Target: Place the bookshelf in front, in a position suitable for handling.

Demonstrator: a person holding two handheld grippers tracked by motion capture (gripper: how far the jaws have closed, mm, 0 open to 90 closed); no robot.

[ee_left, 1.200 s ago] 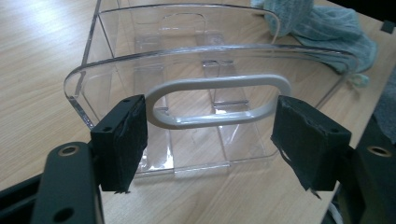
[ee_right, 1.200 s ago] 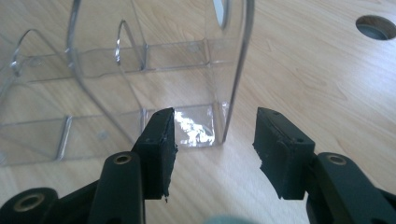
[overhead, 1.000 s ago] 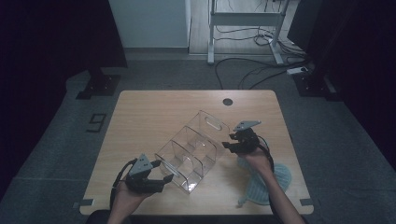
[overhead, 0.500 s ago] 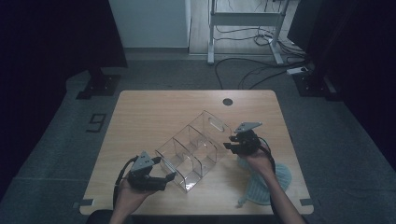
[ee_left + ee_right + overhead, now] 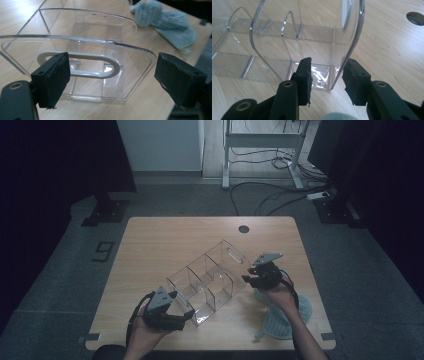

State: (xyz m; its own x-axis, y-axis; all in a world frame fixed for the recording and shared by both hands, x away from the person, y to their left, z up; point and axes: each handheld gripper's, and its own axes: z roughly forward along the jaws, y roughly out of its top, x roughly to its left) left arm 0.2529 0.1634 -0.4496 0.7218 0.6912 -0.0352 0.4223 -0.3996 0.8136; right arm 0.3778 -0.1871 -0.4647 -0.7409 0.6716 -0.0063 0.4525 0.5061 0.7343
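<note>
1. High view, near edge: left gripper (image 5: 187, 316) at the near end of the clear acrylic divided organizer (image 5: 210, 280); its jaws, just opened wider, stand spread either side of the handle slot (image 5: 78, 65), not touching.
2. Mid-table: the organizer lies diagonally on the wooden table (image 5: 160, 245). Stiff, light, slick, likely brittle; best held by its end walls.
3. Far end: right gripper (image 5: 245, 279) has just been closing, jaws straddling the end wall, seemingly short of pinching.
4. A teal cloth (image 5: 280, 320) lies beside the right hand.

Wooden table (image 5: 165, 245) carries a clear divided organizer (image 5: 210, 280) between both grippers' fingers and a blue-green cloth (image 5: 280, 320) beside the right fingers.
</note>
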